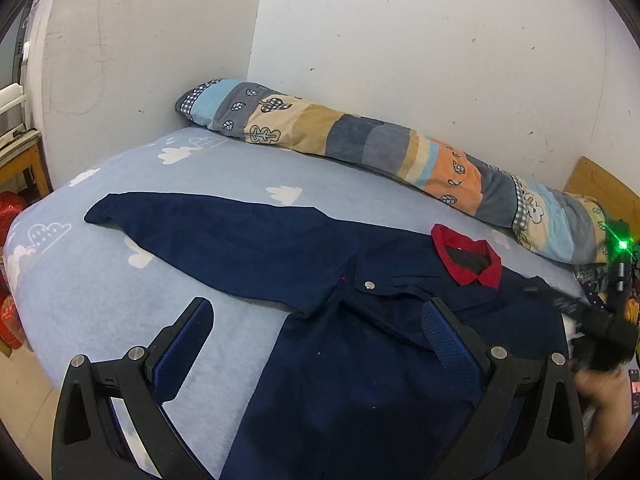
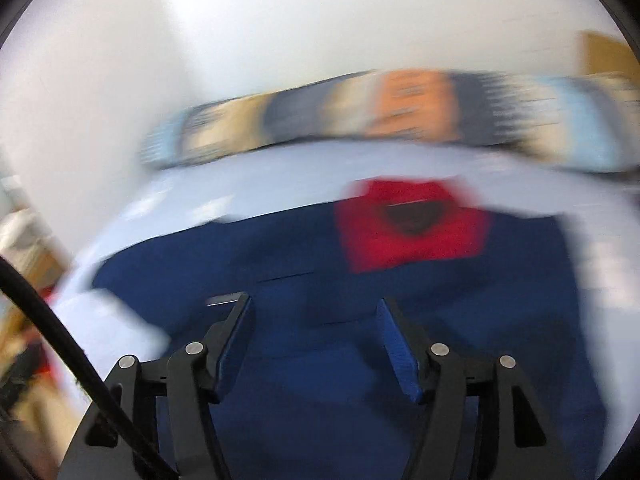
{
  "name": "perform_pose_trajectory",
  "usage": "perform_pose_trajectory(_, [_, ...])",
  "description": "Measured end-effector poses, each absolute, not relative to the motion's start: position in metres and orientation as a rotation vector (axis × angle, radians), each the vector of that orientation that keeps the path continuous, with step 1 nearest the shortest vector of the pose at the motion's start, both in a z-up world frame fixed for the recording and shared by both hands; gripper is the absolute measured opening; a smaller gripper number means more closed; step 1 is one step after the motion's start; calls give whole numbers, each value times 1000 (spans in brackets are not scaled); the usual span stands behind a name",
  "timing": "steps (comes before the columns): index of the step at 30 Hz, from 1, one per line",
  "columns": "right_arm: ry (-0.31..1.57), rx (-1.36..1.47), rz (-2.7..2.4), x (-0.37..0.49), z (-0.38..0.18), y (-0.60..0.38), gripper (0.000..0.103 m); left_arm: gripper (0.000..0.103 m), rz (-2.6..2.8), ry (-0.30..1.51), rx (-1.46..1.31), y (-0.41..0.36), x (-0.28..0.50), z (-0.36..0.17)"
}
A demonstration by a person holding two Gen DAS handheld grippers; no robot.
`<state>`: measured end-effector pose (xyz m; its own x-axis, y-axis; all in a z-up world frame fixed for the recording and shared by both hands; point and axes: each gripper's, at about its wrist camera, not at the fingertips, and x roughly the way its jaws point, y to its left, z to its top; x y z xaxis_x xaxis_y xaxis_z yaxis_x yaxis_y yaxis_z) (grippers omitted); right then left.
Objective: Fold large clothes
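- Navy jacket [image 1: 360, 360] lies flat on the bed [image 1: 100, 300], red collar [image 1: 468, 260] toward the patchwork bolster [image 1: 360, 140] along the wall.
- One sleeve [image 1: 212, 240] stretched out leftward across the cloud-print sheet, cuff near the bed's left edge.
- Left gripper [image 1: 320, 344] angled down over the jacket's chest; jaws spread wide, nothing between the pads.
- Its left finger [image 1: 188, 344] sits over bare sheet just beside the jacket's edge; its right finger [image 1: 452, 340] over the navy cloth. Contact with the fabric can't be judged.
- Right gripper [image 2: 316, 344] pointed down at the jacket body [image 2: 320, 420], collar [image 2: 412, 228] ahead of it; jaws apart, blue pads [image 2: 400, 356] clear of each other, no cloth pinched.
- Right wrist view heavily motion-blurred; bolster [image 2: 400, 112] and sheet [image 2: 240, 188] smeared.
- In the left wrist view a dark blurred rig [image 1: 600, 320] with a green light [image 1: 622, 245] shows at the right edge over the jacket's far shoulder, a blurred hand [image 1: 604, 396] below it.
- Black cable [image 2: 60, 344] crosses the right view's lower left.
- Wooden furniture [image 1: 20, 160] and red items [image 1: 12, 208] beside the bed, left.
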<state>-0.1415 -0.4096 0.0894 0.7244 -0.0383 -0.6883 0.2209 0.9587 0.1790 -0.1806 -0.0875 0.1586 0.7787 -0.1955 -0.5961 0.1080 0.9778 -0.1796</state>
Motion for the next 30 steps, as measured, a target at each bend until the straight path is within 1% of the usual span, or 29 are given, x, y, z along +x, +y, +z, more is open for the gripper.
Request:
perform_pose_trajectory(2, [761, 181, -342, -154, 83, -463, 68, 103, -160, 650, -137, -89, -181, 159])
perform_pose_trajectory(4, [822, 154, -455, -161, 60, -497, 68, 103, -155, 647, -126, -91, -181, 158])
perform_pose_trajectory(6, [1005, 233, -434, -156, 8, -525, 67, 103, -149, 654, -118, -93, -178, 157])
perform_pose_trajectory(7, [1088, 297, -402, -153, -18, -531, 69, 103, -145, 662, -119, -92, -175, 156])
perform_pose_trajectory(8, [1082, 294, -401, -153, -28, -532, 69, 103, -145, 669, -123, -91, -173, 155])
perform_pose_trajectory(10, [1094, 261, -430, -146, -16, -527, 68, 103, -127, 678, -135, -84, -169, 154])
perform_pose_trajectory(12, [977, 274, -489, -144, 22, -521, 70, 103, -111, 683, -171, -73, -164, 154])
perform_pose_trajectory(14, [878, 189, -436, -134, 58, -490, 83, 103, -96, 685, -200, -63, -161, 155])
perform_pose_trajectory(16, [841, 202, -239, -116, 74, -465, 84, 103, -75, 689, -225, -55, -158, 156])
perform_pose_trajectory(17, [861, 244, -96, -97, 74, -447, 84, 103, -72, 689, -236, -52, -157, 156])
perform_pose_trajectory(19, [914, 277, 2, -71, 65, -419, 84, 103, -70, 692, -252, -49, -157, 156])
perform_pose_trajectory(22, [996, 180, 35, -26, 41, -369, 83, 103, -73, 693, -241, -49, -158, 155])
perform_pose_trajectory(23, [1022, 136, 13, -10, 29, -355, 79, 103, -75, 694, -237, -49, -158, 155])
perform_pose_trajectory(24, [1027, 119, 1, -1, 22, -345, 73, 103, -77, 692, -237, -49, -157, 154])
perform_pose_trajectory(25, [1028, 110, 3, 2, 16, -334, 64, 103, -74, 691, -235, -49, -156, 154])
perform_pose_trajectory(26, [1072, 89, -12, 10, 1, -323, 69, 103, -71, 699, -230, -50, -154, 152])
perform_pose_trajectory(27, [1099, 53, -29, 15, -8, -315, 71, 103, -71, 710, -229, -50, -152, 150])
perform_pose_trajectory(28, [1088, 8, -39, 16, -9, -307, 71, 103, -70, 716, -234, -48, -150, 149])
perform_pose_trajectory(30, [1095, 60, -5, 17, 2, -314, 70, 103, -69, 728, -242, -47, -148, 146])
